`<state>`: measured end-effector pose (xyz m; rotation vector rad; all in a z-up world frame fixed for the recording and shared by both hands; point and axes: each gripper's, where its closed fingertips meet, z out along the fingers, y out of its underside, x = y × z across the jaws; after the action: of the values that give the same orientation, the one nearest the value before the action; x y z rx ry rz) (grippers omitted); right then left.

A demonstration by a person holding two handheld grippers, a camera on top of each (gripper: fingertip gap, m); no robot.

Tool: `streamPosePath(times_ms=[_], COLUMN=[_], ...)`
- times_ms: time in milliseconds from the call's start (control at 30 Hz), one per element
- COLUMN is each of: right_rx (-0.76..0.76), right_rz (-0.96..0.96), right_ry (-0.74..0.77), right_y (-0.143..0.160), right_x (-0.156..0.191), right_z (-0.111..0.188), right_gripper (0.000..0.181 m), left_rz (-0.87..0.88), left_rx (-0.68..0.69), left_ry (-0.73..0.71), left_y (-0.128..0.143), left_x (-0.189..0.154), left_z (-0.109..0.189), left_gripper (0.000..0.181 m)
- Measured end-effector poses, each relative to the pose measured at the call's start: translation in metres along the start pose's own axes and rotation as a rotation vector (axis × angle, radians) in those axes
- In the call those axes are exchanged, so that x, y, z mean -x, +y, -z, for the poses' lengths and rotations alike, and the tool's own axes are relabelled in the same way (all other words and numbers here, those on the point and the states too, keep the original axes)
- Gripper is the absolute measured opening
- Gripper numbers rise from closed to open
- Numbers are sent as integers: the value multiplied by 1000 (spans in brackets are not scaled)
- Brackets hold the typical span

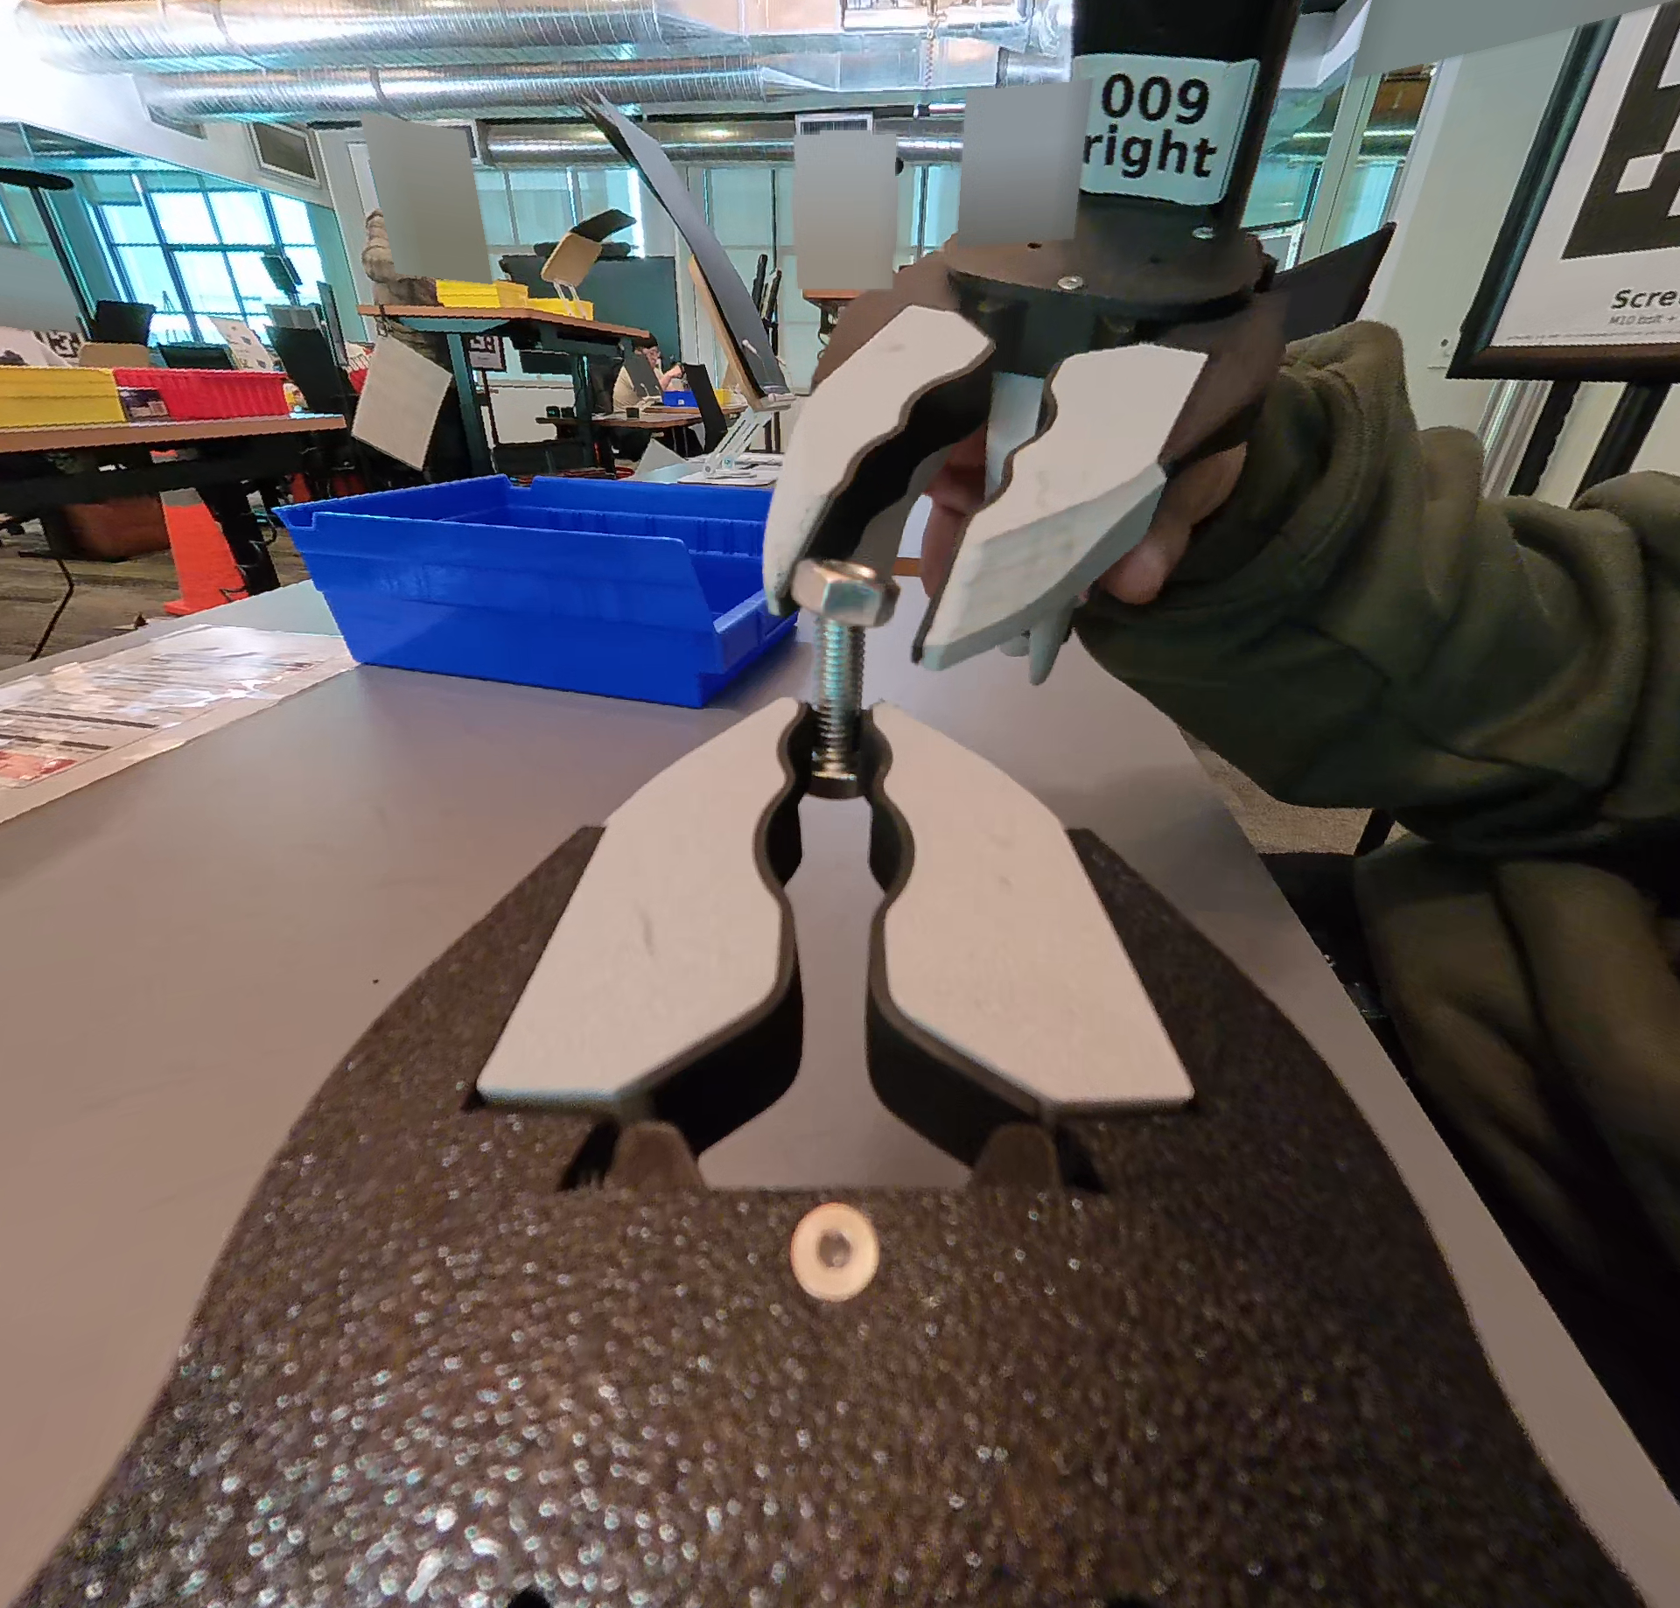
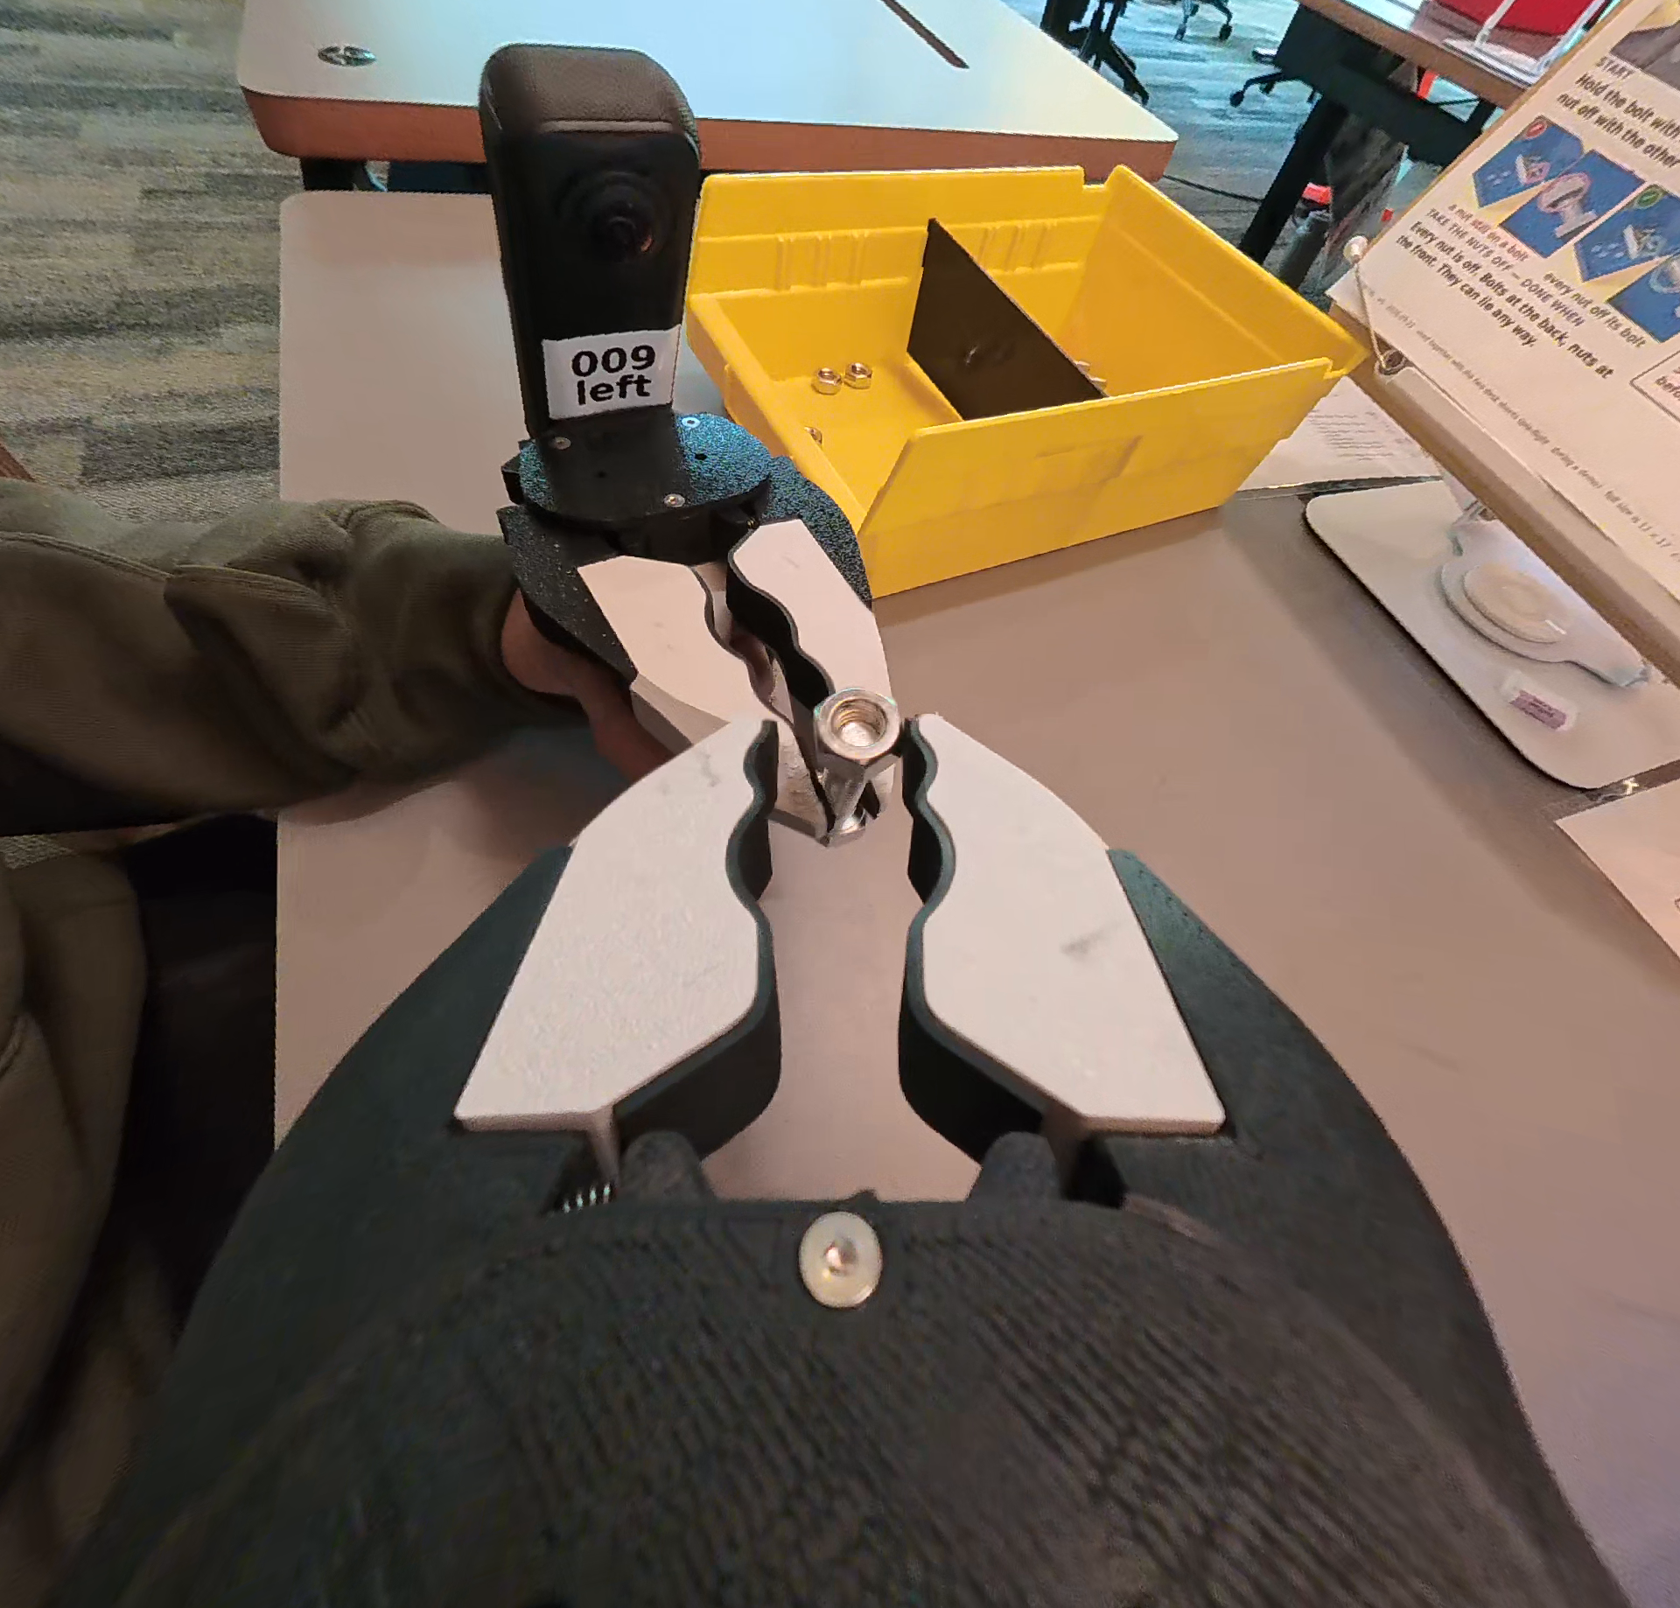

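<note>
Firmly clamped, the left gripper's [image 1: 832, 719] jaws are closed on the lower end of a silver threaded steel bolt [image 1: 832, 674], holding it upright just above the grey surface [image 1: 273, 837]. A silver hexagonal nut [image 1: 841, 592] sits at the very top of the bolt, and the thread below it is bare down to the left jaws. The right gripper [image 2: 836, 737] comes in from above with its jaws apart, one on each side of the nut. In the left wrist view one finger touches the nut and the other stands clear of it, so the nut is not pinched.

Behind the grippers a yellow plastic bin [image 2: 1000, 492] with a black divider plate [image 2: 991, 337] has a few loose silver nuts [image 2: 841, 378] in its near compartment. What lies behind the divider is mostly hidden. A blue plastic bin [image 1: 509, 601] rests farther off on the same surface.
</note>
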<state>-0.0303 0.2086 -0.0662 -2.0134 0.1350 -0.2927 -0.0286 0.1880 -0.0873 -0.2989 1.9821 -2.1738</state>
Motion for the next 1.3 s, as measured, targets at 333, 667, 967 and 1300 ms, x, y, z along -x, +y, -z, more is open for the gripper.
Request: streamPosePath(times_ms=[333, 667, 967, 1300], right_rx=[13, 371, 400, 461], right_rz=[-13, -220, -134, -41], right_ry=[49, 228, 80, 88], right_y=[14, 156, 142, 149], right_x=[-8, -13, -2, 4], right_z=[2, 38, 19, 14], right_gripper=[17, 24, 27, 34], left_rz=[-15, -21, -21, -18], left_rx=[46, 47, 56, 46], left_ry=[-13, -25, -31, -18], left_y=[5, 5, 6, 5], left_x=[0, 3, 4, 2], left_z=[-1, 0, 3, 2], left_gripper=[9, 9, 9, 9])
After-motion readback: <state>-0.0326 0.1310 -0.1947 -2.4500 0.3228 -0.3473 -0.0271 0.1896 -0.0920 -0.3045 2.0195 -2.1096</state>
